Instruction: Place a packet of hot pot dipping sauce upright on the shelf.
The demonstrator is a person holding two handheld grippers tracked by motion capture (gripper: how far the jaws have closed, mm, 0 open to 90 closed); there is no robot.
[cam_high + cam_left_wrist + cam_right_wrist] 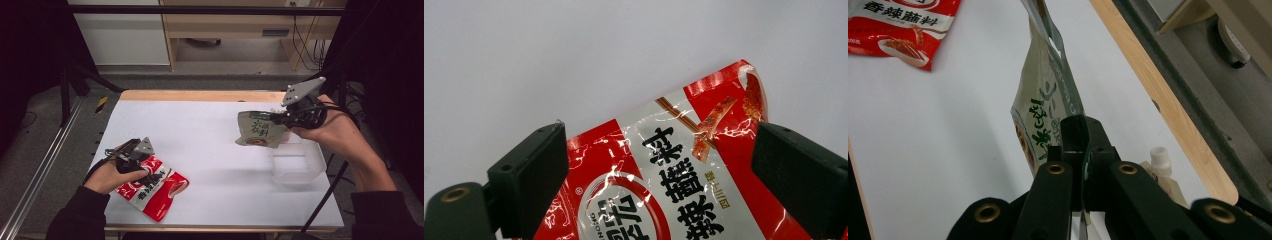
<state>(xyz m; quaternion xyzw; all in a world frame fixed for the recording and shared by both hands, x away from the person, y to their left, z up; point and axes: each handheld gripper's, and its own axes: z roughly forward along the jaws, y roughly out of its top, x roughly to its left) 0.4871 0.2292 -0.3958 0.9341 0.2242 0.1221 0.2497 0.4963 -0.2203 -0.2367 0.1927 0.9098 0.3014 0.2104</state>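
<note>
Your right gripper (286,119) holds the green pouch (257,131) up off the white table (215,145), above its right half, with the jaws pressed together on the pouch's edge. In the high view the pouch hangs roughly flat-on to the camera, its long axis running left to right and tipped slightly, the free end pointing toward the table's middle. In the right gripper view the green pouch (1045,107) stands edge-on, stretching away from your jaws toward the far top of the picture.

Your left gripper (142,167) sits over the red pouch (157,192), which lies flat near the front left corner, its long axis diagonal from near your hand toward the front edge. In the left gripper view the jaws stand wide apart either side of the red pouch (664,170), not pressing it.

Just below your right hand sits a clear plastic box (296,167); the blur hides what is in it. In the right gripper view a small spouted pouch (1160,167) lies beside the jaws
</note>
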